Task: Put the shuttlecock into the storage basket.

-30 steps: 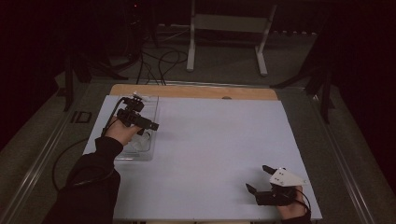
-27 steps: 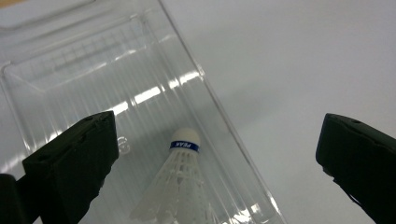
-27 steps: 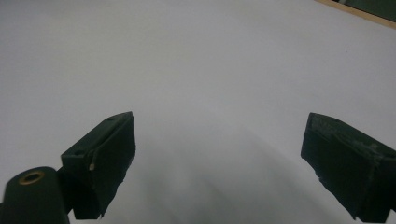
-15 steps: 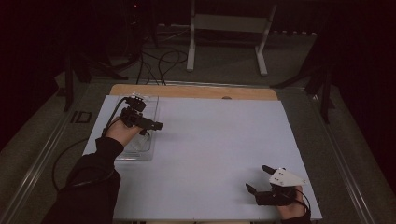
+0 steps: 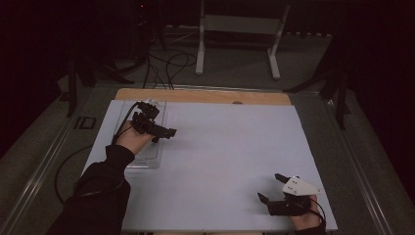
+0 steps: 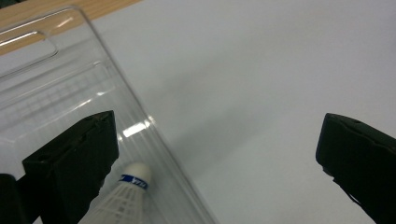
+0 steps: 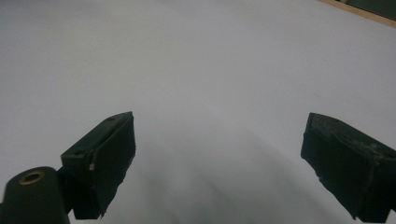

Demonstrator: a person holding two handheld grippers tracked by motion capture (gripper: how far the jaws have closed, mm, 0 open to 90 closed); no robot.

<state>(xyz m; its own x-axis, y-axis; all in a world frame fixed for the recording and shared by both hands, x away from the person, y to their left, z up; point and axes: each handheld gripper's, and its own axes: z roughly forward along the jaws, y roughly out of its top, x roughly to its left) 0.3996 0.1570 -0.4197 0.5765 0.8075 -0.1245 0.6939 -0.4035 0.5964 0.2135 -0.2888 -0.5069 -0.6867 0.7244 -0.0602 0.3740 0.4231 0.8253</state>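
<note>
— High view: what is changing at the left gripper (image 5: 164, 133)?

— It is swinging right, off the clear tray (image 5: 155, 155), jaws standing wide apart and empty. The shuttlecock (image 6: 122, 198) is lying in the tray, near its right wall (likely just released).

— And the right gripper (image 5: 272, 188)?

— Resting near-right on the white table (image 5: 235, 147), jaws apart too.

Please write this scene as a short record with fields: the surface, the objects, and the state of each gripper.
surface: white sheet covering the table, a wooden strip at its far edge
container: clear plastic tray at the left side of the sheet
object: white feather shuttlecock with a blue band, lying in the tray
left gripper: open, above the tray's right edge, holding nothing
right gripper: open, low over bare sheet at the near right, holding nothing
</note>
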